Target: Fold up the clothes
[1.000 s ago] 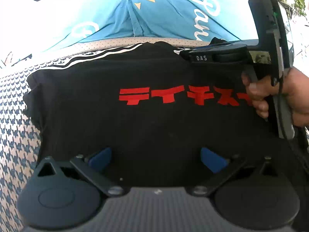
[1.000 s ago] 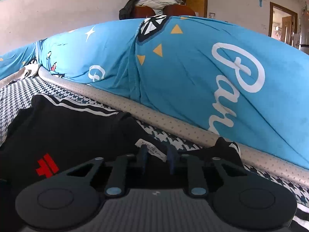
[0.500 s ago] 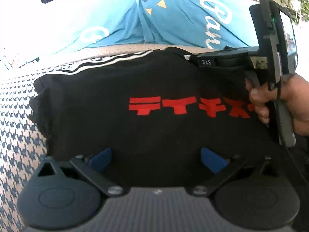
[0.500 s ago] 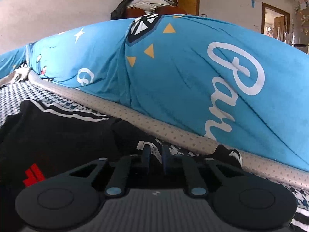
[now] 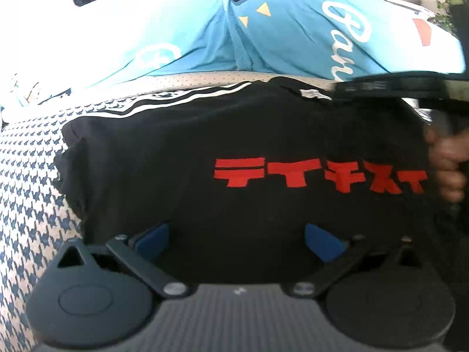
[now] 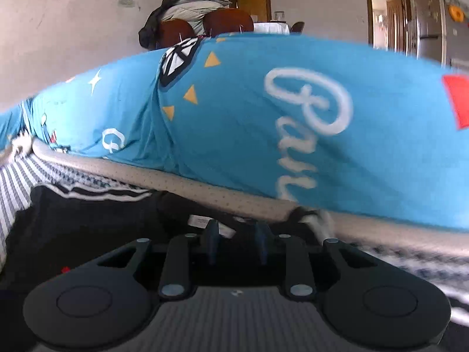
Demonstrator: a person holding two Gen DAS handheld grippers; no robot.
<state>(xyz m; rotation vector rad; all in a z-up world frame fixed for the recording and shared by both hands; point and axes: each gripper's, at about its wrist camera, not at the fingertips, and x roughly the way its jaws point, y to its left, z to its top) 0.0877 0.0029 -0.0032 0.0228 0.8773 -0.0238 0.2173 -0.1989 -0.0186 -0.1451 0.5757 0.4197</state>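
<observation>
A black T-shirt [image 5: 234, 135] with red lettering and white-striped sleeves lies on a houndstooth-patterned surface [image 5: 26, 205]. My left gripper [image 5: 236, 239] is open, its blue pads wide apart over the shirt's near part. My right gripper [image 6: 236, 242] sits at the shirt's collar [image 6: 202, 221], by the white label, its jaws partly apart with dark cloth between them. It also shows in the left wrist view [image 5: 381, 86] at the far right, blurred, with the hand holding it.
A blue bedcover [image 5: 263, 29] with white script and yellow triangles rises behind the shirt, edged by a beige band [image 6: 176, 179]. Chairs piled with clothes [image 6: 193, 14] and doorways stand at the back of the room.
The right gripper's jaws, nearly closed half a second ago, have opened wider at the collar. The right gripper is moving and blurred. The left gripper has stayed open over the shirt.
</observation>
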